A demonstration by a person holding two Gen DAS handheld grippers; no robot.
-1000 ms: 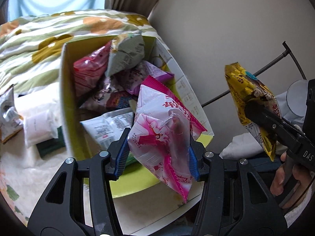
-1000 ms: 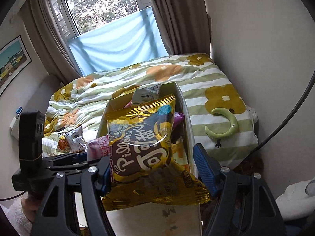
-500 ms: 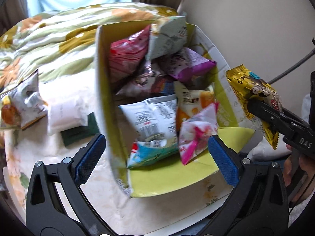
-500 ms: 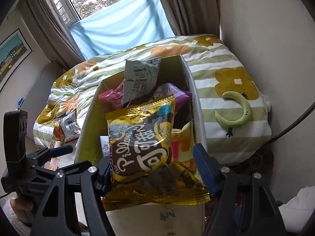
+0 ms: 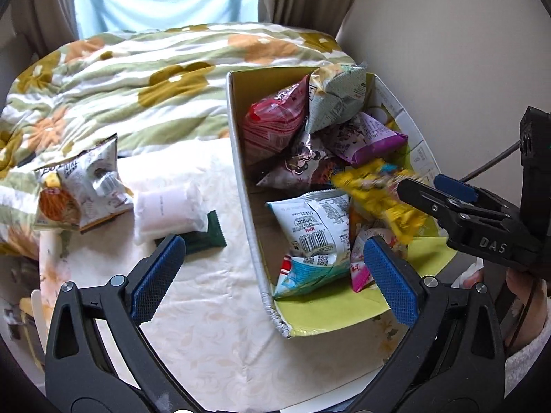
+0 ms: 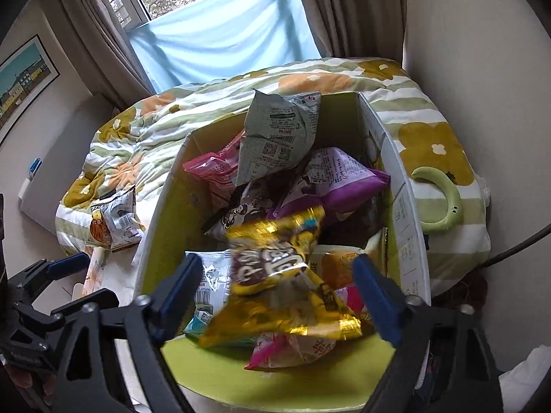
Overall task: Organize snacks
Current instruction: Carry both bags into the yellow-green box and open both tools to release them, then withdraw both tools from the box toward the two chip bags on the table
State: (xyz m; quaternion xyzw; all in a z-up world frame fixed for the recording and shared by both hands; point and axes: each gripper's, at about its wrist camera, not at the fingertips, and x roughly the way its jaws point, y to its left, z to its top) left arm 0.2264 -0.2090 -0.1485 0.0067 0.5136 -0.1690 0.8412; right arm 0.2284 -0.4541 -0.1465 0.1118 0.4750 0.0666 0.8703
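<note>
An open cardboard box (image 5: pixel 241 179) with a green inside holds several snack bags; it also shows in the right wrist view (image 6: pixel 162 206). A gold and brown snack bag (image 6: pixel 275 275) is blurred and loose between my right gripper's (image 6: pixel 275 285) open fingers, above the box's snacks; in the left wrist view it is the yellow bag (image 5: pixel 375 196). My left gripper (image 5: pixel 272 275) is open and empty, over the box's near left wall. A pink bag (image 5: pixel 361 261) lies in the box's near end. A grey and orange snack bag (image 5: pixel 79 189) lies outside, left of the box.
A white soft pack (image 5: pixel 165 210) and a dark green flat packet (image 5: pixel 203 237) lie on the white cloth left of the box. A flowered quilt (image 5: pixel 137 79) covers the bed behind. A green crescent toy (image 6: pixel 444 203) lies right of the box. A wall stands to the right.
My left gripper opened and dropped the pink bag into the box, then swung left. My right gripper moved over the box and opened; the gold bag is falling free.
</note>
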